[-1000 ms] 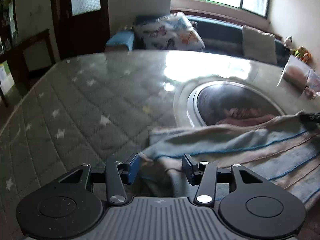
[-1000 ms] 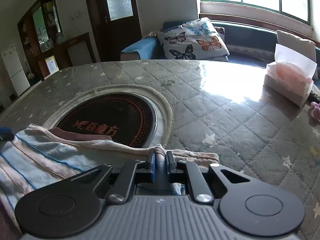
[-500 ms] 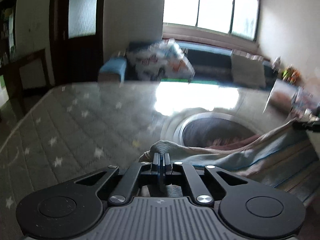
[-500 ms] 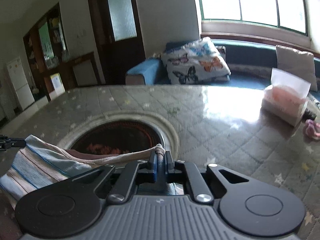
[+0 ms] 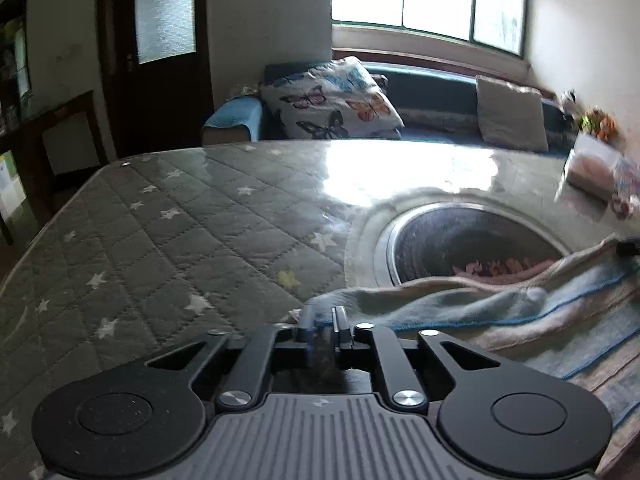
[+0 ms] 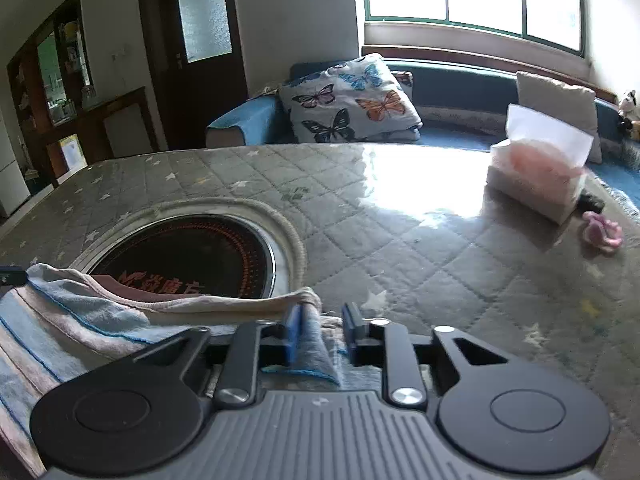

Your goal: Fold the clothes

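A striped blue, beige and pink garment [image 5: 500, 320] lies on the quilted table, partly over the round black cooktop [image 5: 460, 240]. My left gripper [image 5: 323, 320] is shut on the garment's left corner, with only a narrow gap between the pads. In the right wrist view the same garment [image 6: 72, 320] stretches to the left. My right gripper [image 6: 322, 320] stands open, and the garment's right corner still hangs against its left finger [image 6: 293, 328].
The quilted grey star-pattern table cover [image 6: 400, 240] spreads all around the cooktop [image 6: 192, 252]. A tissue box [image 6: 536, 176] and a small pink object [image 6: 600, 232] sit at the right. A sofa with a butterfly pillow [image 6: 348, 100] stands behind the table.
My left gripper closed on the garment's corner and lifted it, then lowered it again. My right gripper, shut on the other corner earlier, has opened its jaws. The garment has come back down onto the table.
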Action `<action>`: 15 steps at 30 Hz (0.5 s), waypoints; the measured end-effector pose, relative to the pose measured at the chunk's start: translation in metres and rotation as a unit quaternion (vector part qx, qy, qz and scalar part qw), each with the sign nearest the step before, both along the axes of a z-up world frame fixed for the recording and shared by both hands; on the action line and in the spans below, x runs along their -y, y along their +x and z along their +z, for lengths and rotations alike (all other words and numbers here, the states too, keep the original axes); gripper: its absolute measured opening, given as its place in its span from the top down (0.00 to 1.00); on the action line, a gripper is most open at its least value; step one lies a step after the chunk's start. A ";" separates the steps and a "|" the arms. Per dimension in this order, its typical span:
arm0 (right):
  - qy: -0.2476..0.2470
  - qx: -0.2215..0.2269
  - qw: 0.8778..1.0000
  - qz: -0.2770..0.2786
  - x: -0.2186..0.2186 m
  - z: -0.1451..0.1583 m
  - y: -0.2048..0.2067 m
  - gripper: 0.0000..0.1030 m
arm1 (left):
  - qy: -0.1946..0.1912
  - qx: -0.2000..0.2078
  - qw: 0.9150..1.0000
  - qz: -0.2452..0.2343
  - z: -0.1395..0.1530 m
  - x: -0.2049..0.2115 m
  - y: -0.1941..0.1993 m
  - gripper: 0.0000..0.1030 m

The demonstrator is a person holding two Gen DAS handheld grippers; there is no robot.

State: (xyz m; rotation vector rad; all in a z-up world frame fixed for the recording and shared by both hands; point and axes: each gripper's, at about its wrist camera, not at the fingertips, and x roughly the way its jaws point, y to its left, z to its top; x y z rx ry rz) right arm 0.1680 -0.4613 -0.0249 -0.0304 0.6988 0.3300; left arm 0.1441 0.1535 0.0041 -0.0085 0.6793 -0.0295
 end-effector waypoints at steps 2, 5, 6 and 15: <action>-0.006 0.007 1.000 0.004 0.000 0.005 -0.007 0.63 | -0.009 0.004 1.000 0.012 0.006 -0.008 -0.010 0.60; -0.009 0.011 0.999 0.033 -0.011 0.013 -0.021 0.53 | -0.027 0.005 0.999 0.018 0.013 -0.020 -0.035 0.55; -0.010 0.011 0.999 0.046 -0.016 0.016 -0.027 0.48 | -0.035 0.004 0.999 0.018 0.014 -0.023 -0.043 0.52; -0.013 0.007 0.981 0.192 -0.101 0.022 -0.073 0.32 | -0.048 -0.012 0.999 -0.011 0.001 -0.016 -0.095 0.36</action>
